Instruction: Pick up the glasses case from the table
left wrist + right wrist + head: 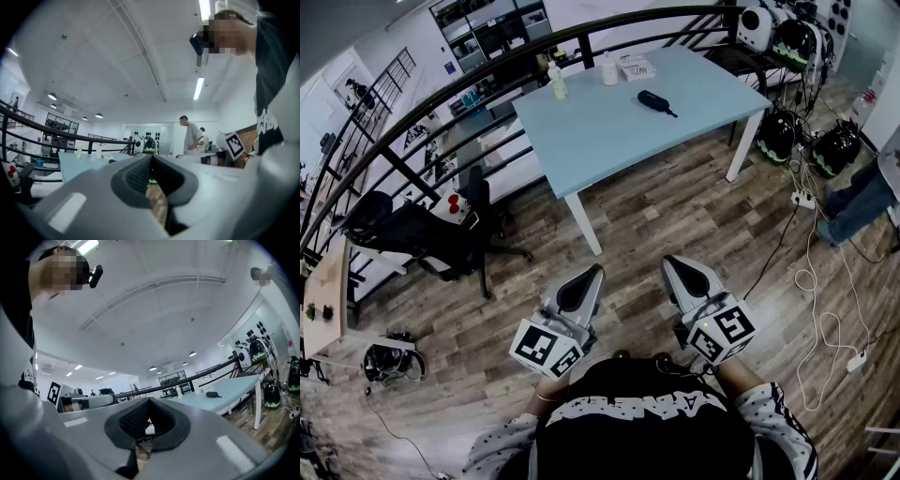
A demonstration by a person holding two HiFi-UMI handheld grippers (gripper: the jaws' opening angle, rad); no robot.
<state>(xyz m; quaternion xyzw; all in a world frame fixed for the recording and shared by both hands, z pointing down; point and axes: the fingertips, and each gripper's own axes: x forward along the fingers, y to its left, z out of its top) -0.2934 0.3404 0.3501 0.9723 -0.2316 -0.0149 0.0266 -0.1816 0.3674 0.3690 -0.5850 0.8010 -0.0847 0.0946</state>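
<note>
Standing well back from the tabletop (609, 141), over wood floor (675, 216), with the left gripper (593, 274) and right gripper (672, 263) held level, side by side, toed slightly in towards each other. Closed, both of them: fingers pressed tip to tip with nothing between, as read in each gripper view, with only floor visible through the notch below the tips.

Look for the case (654, 101) on the far right part of the tabletop, well apart from either gripper, lying flat and alone, clear of the bottle (557, 82) and box (635, 67) near the back edge. Dark and slim, with its long axis running diagonally in the head view, from back-left to front-right, and a thin tail at the front-right end.

Ahead of both grippers, then, but in the head view almost straight out beyond the right one's tip, and further across from the left. In the right gripper view, find the case (213, 394) ahead and off to the right, because of that inward angle. Probably a job for the right gripper.

Not yet begun as a pickup. To come, by this reading: walking up, opening the fingers, and turning to close across the narrow width rather than along the length. Worth minding the near leg (584, 225) on approach.
</note>
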